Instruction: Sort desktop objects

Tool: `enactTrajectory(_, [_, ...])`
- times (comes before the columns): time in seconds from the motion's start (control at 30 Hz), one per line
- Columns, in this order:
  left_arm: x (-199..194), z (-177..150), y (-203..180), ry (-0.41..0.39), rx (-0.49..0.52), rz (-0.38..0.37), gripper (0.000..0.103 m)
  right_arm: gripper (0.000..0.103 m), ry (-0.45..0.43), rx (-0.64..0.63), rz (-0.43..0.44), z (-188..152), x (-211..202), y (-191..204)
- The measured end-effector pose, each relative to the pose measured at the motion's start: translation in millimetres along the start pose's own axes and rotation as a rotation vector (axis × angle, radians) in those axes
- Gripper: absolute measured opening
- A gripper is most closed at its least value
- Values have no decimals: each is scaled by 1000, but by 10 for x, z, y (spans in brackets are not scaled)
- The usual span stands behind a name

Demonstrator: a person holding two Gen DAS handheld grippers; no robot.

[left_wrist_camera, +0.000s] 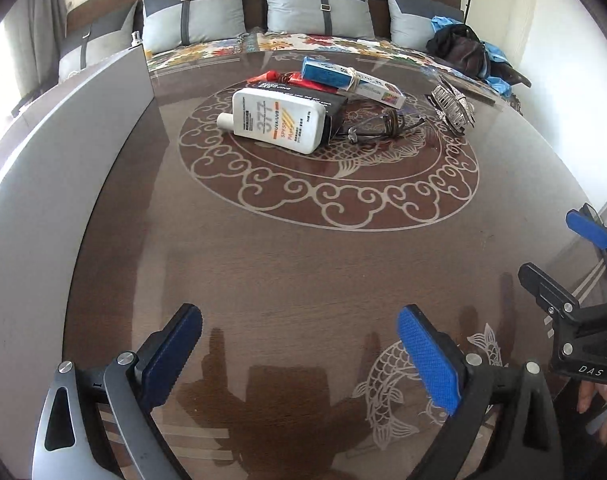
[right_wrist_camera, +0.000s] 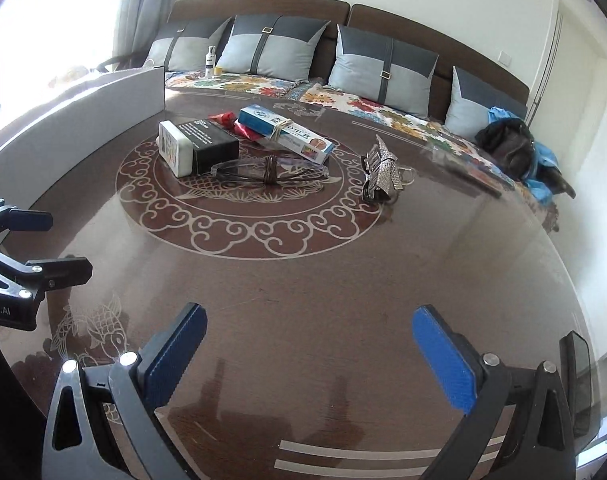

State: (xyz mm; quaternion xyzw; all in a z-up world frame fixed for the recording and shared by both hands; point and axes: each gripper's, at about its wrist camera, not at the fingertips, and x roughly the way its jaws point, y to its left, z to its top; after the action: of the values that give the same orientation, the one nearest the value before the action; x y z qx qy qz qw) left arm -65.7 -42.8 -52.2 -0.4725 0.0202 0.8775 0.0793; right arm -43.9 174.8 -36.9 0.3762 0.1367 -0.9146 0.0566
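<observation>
A small heap lies on the middle of the glossy brown table (left_wrist_camera: pixel 303 264). In it are a white sunscreen bottle (left_wrist_camera: pixel 281 120) leaning on a black box (left_wrist_camera: pixel 331 106), a blue-and-white carton (left_wrist_camera: pixel 353 78), a red packet (left_wrist_camera: pixel 271 77), glasses (left_wrist_camera: pixel 383 126) and a sparkly hair claw (left_wrist_camera: pixel 451 106). The right wrist view shows the same bottle (right_wrist_camera: pixel 175 151), black box (right_wrist_camera: pixel 209 140), carton (right_wrist_camera: pixel 287 131), glasses (right_wrist_camera: pixel 269 172) and claw (right_wrist_camera: pixel 383 176). My left gripper (left_wrist_camera: pixel 299 360) hangs open over the near table. My right gripper (right_wrist_camera: pixel 309 354) is open too, with nothing between its fingers.
A grey board (left_wrist_camera: pixel 63 152) stands along the table's left side. Behind the table is a sofa with grey cushions (left_wrist_camera: pixel 315 8) and a dark bag (left_wrist_camera: pixel 463 50). The right gripper's fingers (left_wrist_camera: pixel 587 230) show at the left view's right edge.
</observation>
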Motion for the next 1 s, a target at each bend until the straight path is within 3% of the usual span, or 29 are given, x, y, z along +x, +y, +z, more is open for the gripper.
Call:
enactTrajectory(0.2, [78,-100,138,25,-27,19,100,103,31,-17,6,-49,145,99])
enactTrajectory(0.4, [91,-69,183,1,-70,13,100,103,76,-6,-12,-125,273,89])
enactTrajectory(0.63, [156,-59,105,-16,-34,70,103,103,78,52,36,-154,314,0])
enactTrajectory(0.87, [167,-64,106,-36,-29,70,103,103,128,142,132,-155,401,-148])
enactTrajectory(1.0, [166,-71,101,-45,-28,70,103,103,126,146,129,-159,387,-141])
